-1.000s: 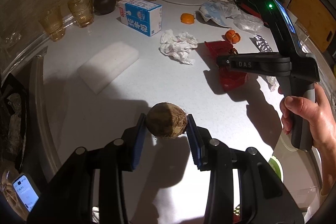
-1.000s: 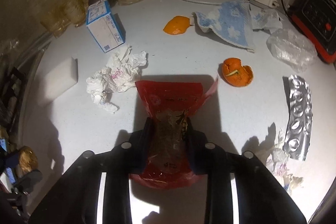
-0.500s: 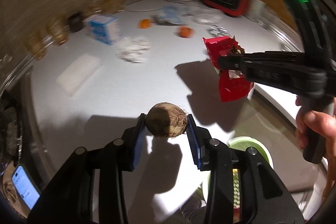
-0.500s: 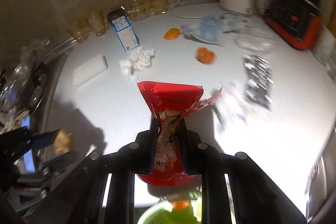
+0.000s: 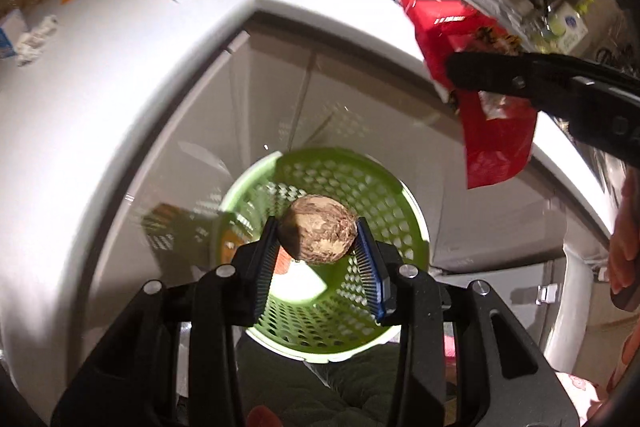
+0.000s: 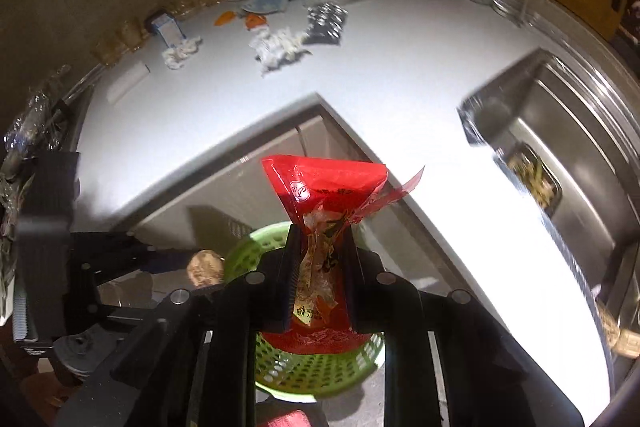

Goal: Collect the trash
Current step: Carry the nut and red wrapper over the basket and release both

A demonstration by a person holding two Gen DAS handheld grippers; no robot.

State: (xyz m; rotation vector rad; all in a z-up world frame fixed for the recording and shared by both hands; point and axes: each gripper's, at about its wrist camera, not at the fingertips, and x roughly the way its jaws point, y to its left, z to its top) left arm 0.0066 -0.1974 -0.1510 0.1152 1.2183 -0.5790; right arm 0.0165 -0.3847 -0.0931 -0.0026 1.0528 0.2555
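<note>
My left gripper is shut on a round brown fruit pit and holds it right above the green mesh basket on the floor. My right gripper is shut on a red snack wrapper and holds it over the basket's rim. The wrapper hangs up and to the right of the basket in the left wrist view. The pit and left gripper show at the left in the right wrist view.
On the white counter lie crumpled tissues, orange peels, a foil blister pack, a blue-white carton and a cloth. A steel sink is at the right. Cabinet fronts stand behind the basket.
Both grippers have swung off the counter and down over the green basket, each still holding its item. The counter trash now lies far behind.
</note>
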